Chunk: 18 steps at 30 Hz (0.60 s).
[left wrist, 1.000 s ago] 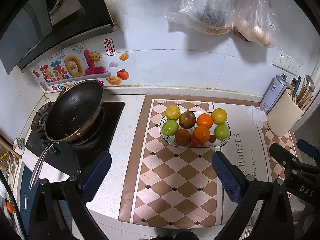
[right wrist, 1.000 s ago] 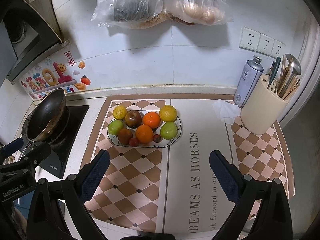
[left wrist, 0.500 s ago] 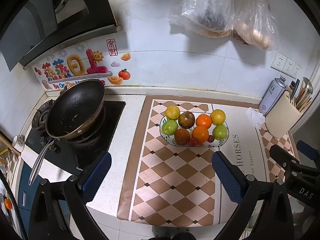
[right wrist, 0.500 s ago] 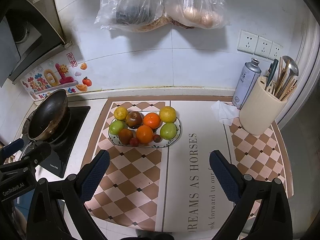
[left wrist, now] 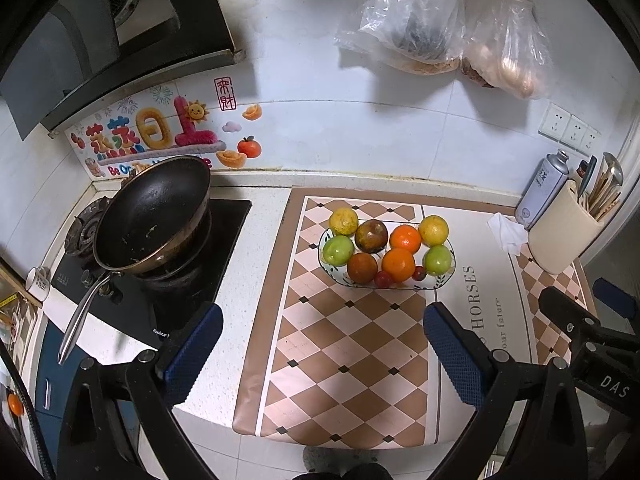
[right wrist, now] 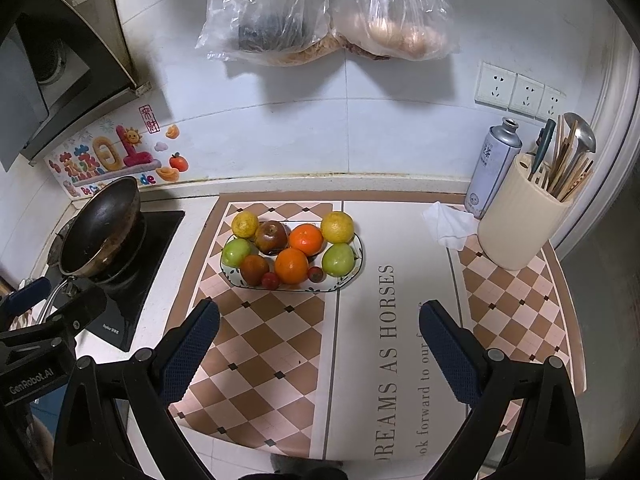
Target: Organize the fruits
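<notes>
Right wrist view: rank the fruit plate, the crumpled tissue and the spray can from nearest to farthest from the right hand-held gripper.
1. Fruit plate: on the mat, ahead and slightly left of the right hand-held gripper.
2. Crumpled tissue: ahead to the right, beside the utensil holder.
3. Spray can: far right, by the back wall.

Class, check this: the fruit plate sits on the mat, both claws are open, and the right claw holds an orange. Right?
Not quite. The right claw holds nothing, as the right wrist view shows; both oranges lie on the plate. The left claw is open too.
</notes>
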{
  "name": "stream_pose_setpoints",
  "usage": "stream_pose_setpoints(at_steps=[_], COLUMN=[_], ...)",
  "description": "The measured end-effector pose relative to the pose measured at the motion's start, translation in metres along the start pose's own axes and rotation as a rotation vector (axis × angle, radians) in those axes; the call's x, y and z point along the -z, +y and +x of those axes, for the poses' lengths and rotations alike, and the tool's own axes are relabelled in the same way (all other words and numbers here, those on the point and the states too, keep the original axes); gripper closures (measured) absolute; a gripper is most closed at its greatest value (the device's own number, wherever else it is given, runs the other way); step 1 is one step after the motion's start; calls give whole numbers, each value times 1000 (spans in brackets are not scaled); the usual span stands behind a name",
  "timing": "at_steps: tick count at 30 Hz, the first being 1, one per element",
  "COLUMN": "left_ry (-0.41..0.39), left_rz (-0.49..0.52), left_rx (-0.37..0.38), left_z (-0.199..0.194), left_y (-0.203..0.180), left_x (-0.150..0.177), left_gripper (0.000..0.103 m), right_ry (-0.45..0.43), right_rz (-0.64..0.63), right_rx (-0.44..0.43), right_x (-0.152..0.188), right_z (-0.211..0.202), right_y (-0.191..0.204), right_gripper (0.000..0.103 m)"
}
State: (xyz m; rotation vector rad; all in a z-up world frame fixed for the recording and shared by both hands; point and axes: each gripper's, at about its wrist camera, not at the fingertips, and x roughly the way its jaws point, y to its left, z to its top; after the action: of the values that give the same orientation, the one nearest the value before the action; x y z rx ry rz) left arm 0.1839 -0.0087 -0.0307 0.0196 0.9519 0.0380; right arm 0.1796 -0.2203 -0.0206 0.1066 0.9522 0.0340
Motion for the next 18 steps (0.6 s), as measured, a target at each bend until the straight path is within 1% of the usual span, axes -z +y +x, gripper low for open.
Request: stream_pose_setpoints(at_steps=[18], left_ry=[-5], left_rz=[-2], left_rx=[1], left_z=[-9], left_y=[-2], left_x=[7], left_gripper=[0], right_ry=[-9], right_rz=[-7], right_rx=[-14], right_x=[0], right_z=[-11], right_y=[-1], right_gripper=[1])
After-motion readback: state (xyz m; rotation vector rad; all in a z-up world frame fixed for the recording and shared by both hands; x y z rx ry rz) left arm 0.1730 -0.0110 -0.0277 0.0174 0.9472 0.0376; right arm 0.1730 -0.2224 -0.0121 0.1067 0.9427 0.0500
